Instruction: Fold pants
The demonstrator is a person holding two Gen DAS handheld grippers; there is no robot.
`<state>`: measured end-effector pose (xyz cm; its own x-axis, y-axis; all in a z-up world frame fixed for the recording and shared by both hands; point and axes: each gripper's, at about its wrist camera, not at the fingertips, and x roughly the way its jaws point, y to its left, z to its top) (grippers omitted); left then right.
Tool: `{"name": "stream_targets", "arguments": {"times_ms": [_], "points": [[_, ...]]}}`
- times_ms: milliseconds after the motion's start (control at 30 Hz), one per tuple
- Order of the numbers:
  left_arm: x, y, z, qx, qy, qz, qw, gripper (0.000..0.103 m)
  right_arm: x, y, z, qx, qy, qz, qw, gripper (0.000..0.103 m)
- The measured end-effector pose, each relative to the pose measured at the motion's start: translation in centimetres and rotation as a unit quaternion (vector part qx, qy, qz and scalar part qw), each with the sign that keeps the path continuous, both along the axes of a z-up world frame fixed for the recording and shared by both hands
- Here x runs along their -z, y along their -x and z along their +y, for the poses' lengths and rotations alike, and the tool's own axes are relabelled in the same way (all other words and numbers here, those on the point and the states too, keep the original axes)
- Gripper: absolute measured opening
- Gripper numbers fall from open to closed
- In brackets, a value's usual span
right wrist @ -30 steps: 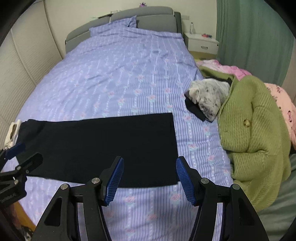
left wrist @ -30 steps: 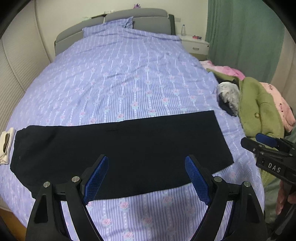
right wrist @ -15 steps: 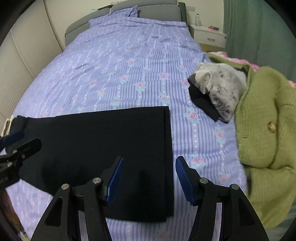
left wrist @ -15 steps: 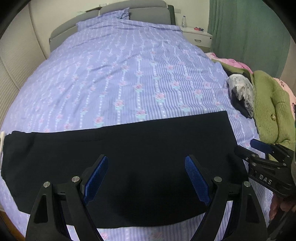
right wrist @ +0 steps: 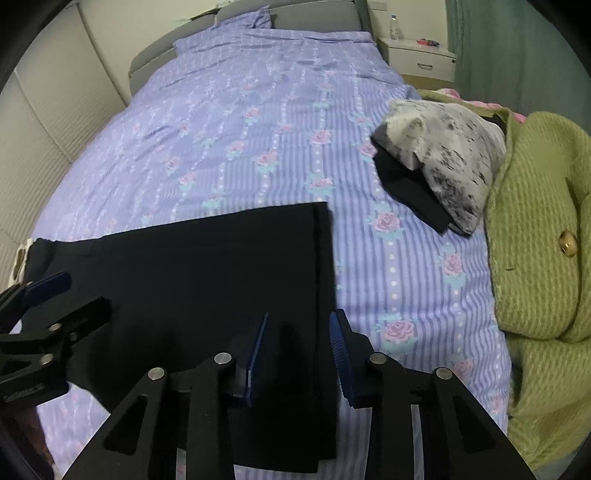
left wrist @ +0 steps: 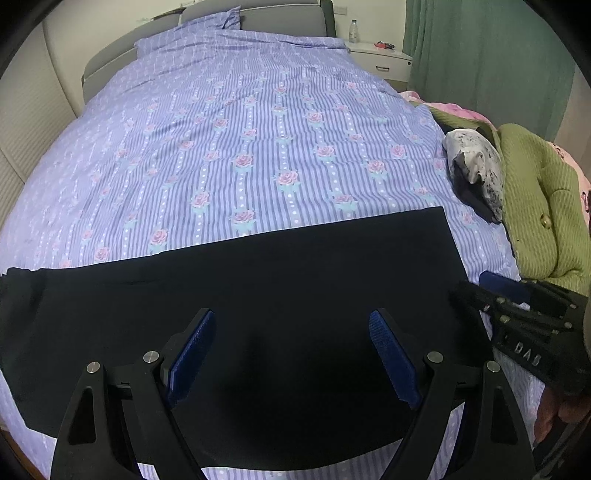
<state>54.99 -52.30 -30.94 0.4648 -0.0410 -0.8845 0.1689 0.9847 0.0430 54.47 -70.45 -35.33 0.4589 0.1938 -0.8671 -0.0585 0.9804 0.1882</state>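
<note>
Bedroom, with a wide bed (left wrist: pixel 229 122) under a lilac striped duvet cover printed with pink roses; grey padded headboard (left wrist: pixel 258 11) at 12 o'clock, white nightstand (left wrist: pixel 380 61) with a clear bottle (left wrist: pixel 354 31) at 1 o'clock, green curtain (left wrist: pixel 480 62) beyond it.

Black pants (left wrist: pixel 258 295), laid flat as a long band across the near end of the bed, running from 9 o'clock to 3 o'clock in the left wrist view; one straight short end at about 2 o'clock. In the right wrist view, the same pants (right wrist: pixel 192 277) filling the 6 to 9 o'clock area, with a layered folded edge running down from centre toward 6 o'clock.

Left gripper (left wrist: pixel 291 354), low over the middle of the pants, blue pads (left wrist: pixel 391 362) spread wide, dark cloth seen between and below them; contact with the cloth not clear from here. Seen also at 9 o'clock in the right wrist view (right wrist: pixel 55 295).

Right gripper (right wrist: pixel 299 350), straddling the layered right edge of the pants, jaws closing, cloth between the blue pads (right wrist: pixel 340 354) but pads not yet pressing on it. Visible at 3 o'clock in the left wrist view (left wrist: pixel 491 291), white lettering on its black body.

At 2 to 3 o'clock on the bed, well apart from the pants: a green knit cardigan (right wrist: pixel 535 240) with a gold button, a white and black mottled garment (right wrist: pixel 447 162) lying on a folded black garment (right wrist: pixel 410 192), and pink clothing (left wrist: pixel 458 109) behind.
</note>
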Motion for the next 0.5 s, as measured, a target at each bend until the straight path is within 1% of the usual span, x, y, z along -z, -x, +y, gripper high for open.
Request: {"name": "stream_targets", "arguments": {"times_ms": [100,167,267,367,400,467,500], "points": [[-0.1,0.0,0.0,-0.001,-0.001,-0.002,1.0000,0.085,0.8,-0.2,0.0,-0.003,-0.005,0.011,1.000,0.036],[-0.2,0.0,0.0,0.002,-0.003,-0.003,1.0000,0.085,1.4,-0.3,0.1,-0.005,0.002,0.019,1.000,0.036],[-0.3,0.1,-0.2,0.004,-0.006,-0.003,1.0000,0.085,2.7,-0.5,-0.3,0.001,-0.012,0.038,0.999,0.036],[-0.3,0.2,-0.3,0.006,-0.006,-0.001,1.0000,0.085,3.3,-0.7,-0.3,0.003,-0.020,0.045,0.999,0.035],[-0.3,0.2,-0.4,0.006,-0.007,-0.001,1.0000,0.085,3.5,-0.7,-0.3,0.001,-0.018,0.046,0.999,0.034],[-0.3,0.2,-0.5,0.007,-0.006,0.000,1.0000,0.085,3.6,-0.8,-0.2,-0.001,-0.020,0.049,0.999,0.026],[-0.3,0.1,-0.6,0.007,-0.006,0.000,1.0000,0.085,3.5,-0.8,-0.1,-0.004,-0.014,0.049,0.999,0.025]]}}
